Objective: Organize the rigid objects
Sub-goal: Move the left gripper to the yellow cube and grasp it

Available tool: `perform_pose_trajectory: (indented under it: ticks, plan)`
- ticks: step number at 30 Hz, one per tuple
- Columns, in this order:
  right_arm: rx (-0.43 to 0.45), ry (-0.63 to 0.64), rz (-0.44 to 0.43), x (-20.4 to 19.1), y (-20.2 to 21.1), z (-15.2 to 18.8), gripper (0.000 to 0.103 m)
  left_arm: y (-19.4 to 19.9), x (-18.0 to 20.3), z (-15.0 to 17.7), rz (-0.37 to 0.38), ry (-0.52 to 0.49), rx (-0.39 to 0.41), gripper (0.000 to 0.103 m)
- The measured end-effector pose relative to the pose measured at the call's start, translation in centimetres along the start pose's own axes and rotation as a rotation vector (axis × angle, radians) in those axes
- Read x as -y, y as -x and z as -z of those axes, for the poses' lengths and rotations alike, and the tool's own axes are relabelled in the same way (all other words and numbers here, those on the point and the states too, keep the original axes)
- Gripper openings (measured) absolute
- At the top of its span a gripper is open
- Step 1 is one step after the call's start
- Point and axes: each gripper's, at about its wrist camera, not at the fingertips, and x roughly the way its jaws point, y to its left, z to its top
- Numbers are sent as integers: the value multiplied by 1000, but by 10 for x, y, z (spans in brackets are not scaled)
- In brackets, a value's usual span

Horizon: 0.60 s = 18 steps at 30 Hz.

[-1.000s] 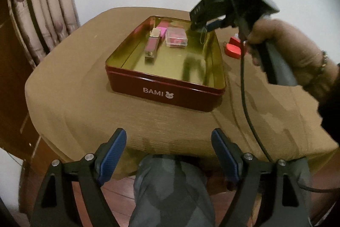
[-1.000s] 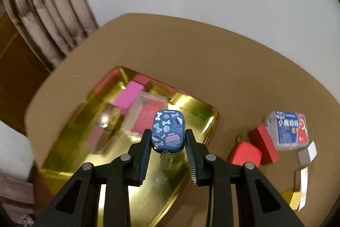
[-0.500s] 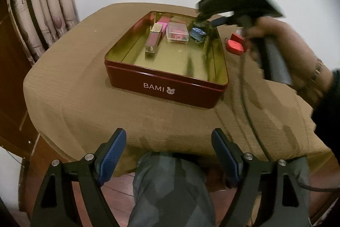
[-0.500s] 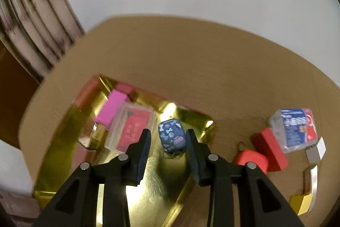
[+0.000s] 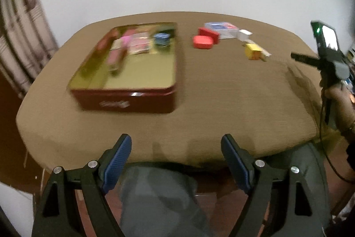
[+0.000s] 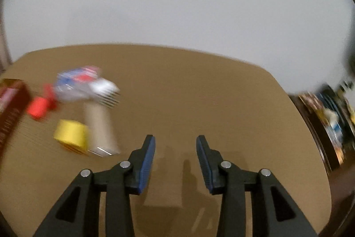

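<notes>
Nearest in the left wrist view: left gripper point(image 5: 176, 161) spread wide, nothing btwn the pads, hanging over the person's lap at the table's near edge, w/ the tin at its 11 o'clock. It has barely shifted.

Right gripper point(image 6: 175, 161) is the big change. A sec ago it pinched the blue patterned case over the tin; now its jaws are opening w/ nothing btwn them, and it has swung off to the bare tablecloth point(image 6: 199, 92) on the right side. In the left wrist view the gripper body shows far out at 3 o'clock.

Blue case point(image 5: 161, 39) now sits inside the red tin point(image 5: 124, 101), far right corner, just beside the clear box w/ pink insert.

So one more item is stowed, by the look of it. Still loose beyond the tin, at approx 1 o'clock: red case point(image 5: 203, 42), clear blue-label box point(image 5: 220, 28), yellow box point(image 5: 253, 51). From the right gripper these lie at 10 o'clock; yellow box nearest. Frames are blurred, so finer details can't be told.
</notes>
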Motion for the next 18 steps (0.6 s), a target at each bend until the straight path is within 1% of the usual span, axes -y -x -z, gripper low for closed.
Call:
perform_pose_trajectory:
  ticks: [4, 6, 7, 8, 9, 10, 11, 13, 16, 18]
  plan:
    - [-65, -126, -7, 41, -19, 14, 39, -8, 27, -23, 69, -30, -6, 82]
    - [-66, -178, -21, 50, -23, 14, 39, -16, 40, -39, 89, -51, 0, 83]
    - [-62, -194, -27, 53, -24, 12, 41, -20, 43, -47, 88, -57, 0, 83]
    - [-70, -200, -29, 58, -26, 12, 46, -25, 47, -57, 98, -61, -2, 84]
    - [-88, -206, -30, 59, -30, 13, 46, -31, 51, -68, 118, -61, -2, 84]
    - [-78, -212, -31, 60, -28, 14, 47, -36, 54, -77, 127, -58, -4, 84]
    - [-73, -216, -37, 62, -27, 14, 51, -42, 58, -89, 138, -55, -6, 84]
    - [-73, -237, -70, 68, -29, 14, 53, -53, 66, -108, 177, -56, -15, 85]
    - [-64, -267, -106, 71, -33, 13, 55, -76, 86, -134, 183, -74, -16, 85]
    - [-62, -267, -120, 63, -36, 12, 58, -92, 100, -148, 163, -95, -18, 85]
